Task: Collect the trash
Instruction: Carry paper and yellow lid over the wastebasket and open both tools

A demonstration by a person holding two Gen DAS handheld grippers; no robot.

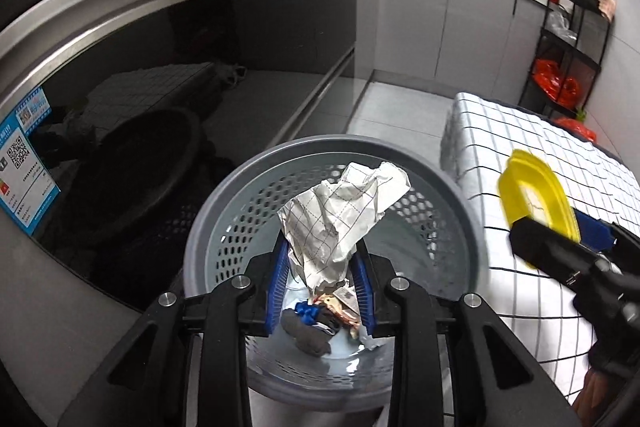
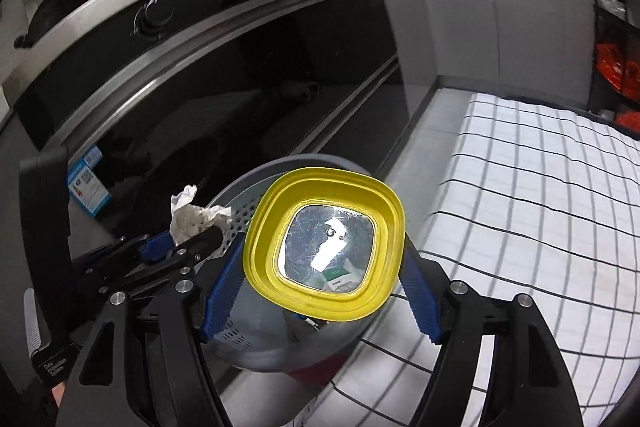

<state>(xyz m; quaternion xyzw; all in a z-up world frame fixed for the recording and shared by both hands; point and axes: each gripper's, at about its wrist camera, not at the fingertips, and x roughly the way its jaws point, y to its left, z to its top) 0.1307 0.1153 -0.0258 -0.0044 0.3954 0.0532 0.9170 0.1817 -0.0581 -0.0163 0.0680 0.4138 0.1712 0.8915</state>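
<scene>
Both loads hang over the grey bin: left gripper clamps crumpled paper, right gripper grips yellow lid; each should release only once centred inside the rim.

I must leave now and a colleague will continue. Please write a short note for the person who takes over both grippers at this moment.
Left gripper: shut on the crumpled paper, held above the open grey basket.
Right gripper: its blue pads grip the yellow lid by two opposite edges; the lid hangs over the basket's rim, beside the checked cloth.
Done: some trash already lies at the basket's bottom.
Left: open the left gripper to drop the paper in, then probably bring the lid over and drop it too. I cannot tell whether more trash remains on the cloth outside these views.
</scene>
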